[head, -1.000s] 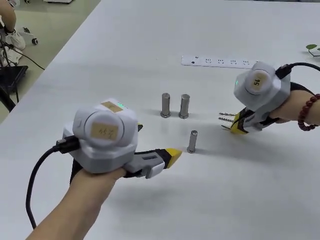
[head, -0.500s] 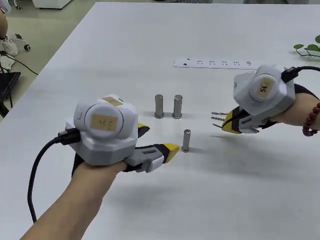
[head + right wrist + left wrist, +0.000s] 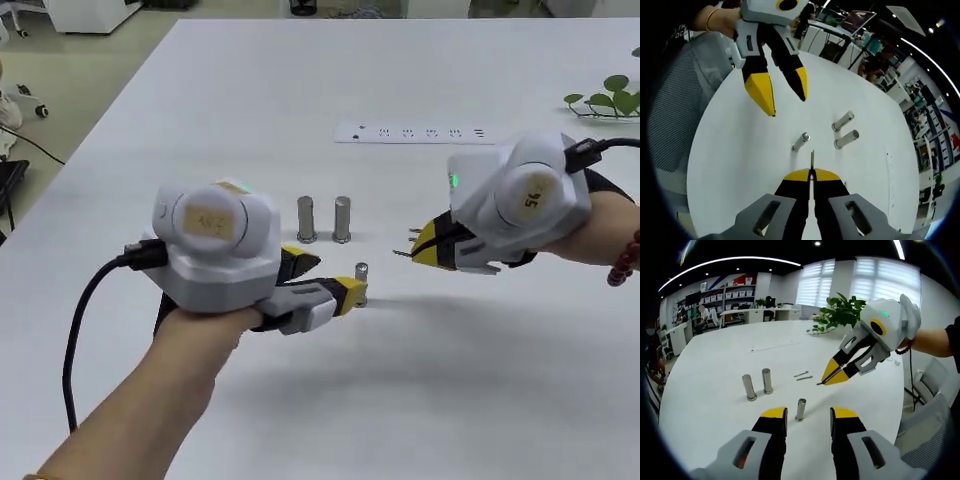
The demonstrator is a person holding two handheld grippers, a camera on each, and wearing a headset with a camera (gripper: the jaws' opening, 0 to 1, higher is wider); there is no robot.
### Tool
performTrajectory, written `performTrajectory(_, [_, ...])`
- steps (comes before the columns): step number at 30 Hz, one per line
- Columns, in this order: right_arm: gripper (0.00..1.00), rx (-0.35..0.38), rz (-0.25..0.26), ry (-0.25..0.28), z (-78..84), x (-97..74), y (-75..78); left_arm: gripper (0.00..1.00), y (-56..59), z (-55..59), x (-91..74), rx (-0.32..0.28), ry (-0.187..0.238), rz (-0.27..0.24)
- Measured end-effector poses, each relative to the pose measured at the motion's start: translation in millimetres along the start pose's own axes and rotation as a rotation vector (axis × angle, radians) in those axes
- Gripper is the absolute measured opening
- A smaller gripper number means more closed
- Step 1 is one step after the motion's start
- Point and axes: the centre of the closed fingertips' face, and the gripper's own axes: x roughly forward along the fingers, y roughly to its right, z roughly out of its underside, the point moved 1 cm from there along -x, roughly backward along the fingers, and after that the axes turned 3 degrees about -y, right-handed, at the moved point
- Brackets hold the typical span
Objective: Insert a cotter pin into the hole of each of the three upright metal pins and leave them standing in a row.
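Three upright metal pins stand on the white table: two side by side (image 3: 306,218) (image 3: 342,218), and a nearer one (image 3: 361,274). My left gripper (image 3: 332,277) is open. In the left gripper view its jaws stand on either side of the near pin (image 3: 800,409) without touching it. My right gripper (image 3: 422,245) is shut on a thin cotter pin (image 3: 812,159), whose tip points at the near pin (image 3: 800,142) from a short way off. Two more cotter pins (image 3: 803,376) lie on the table behind.
A white power strip (image 3: 410,133) lies across the table beyond the pins. A potted plant (image 3: 605,100) stands at the far right edge. Bare table surface (image 3: 430,380) stretches in front of the grippers.
My left gripper has moved forward so its open jaws flank the near pin. My right gripper, still holding the cotter pin, has come left toward that pin. The head camera also shifted.
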Motion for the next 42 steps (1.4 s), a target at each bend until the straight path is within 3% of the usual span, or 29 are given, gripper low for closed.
performTrajectory(7, [0.00, -0.063, 0.007, 0.039, -13.3, -4.7, -6.0, 0.27, 5.6, -6.1, 1.2, -0.066, 0.027, 0.047])
performTrajectory(19, [0.00, -0.132, 0.016, 0.092, -32.1, -8.4, -14.3, 0.15, 12.8, -1.3, 4.9, -0.225, 0.012, 0.117])
performTrajectory(23, [0.00, -0.143, 0.014, 0.103, -35.8, -10.0, -17.4, 0.13, 15.2, -1.0, 4.2, -0.251, 0.011, 0.131])
performTrajectory(32, [0.00, -0.183, 0.026, 0.117, -44.3, -15.3, -21.9, 0.07, 23.2, -8.8, 3.7, -0.406, 0.064, 0.204])
performTrajectory(42, [0.00, -0.194, 0.027, 0.131, -50.5, -18.4, -22.6, 0.03, 26.7, -9.0, 4.3, -0.452, 0.073, 0.224])
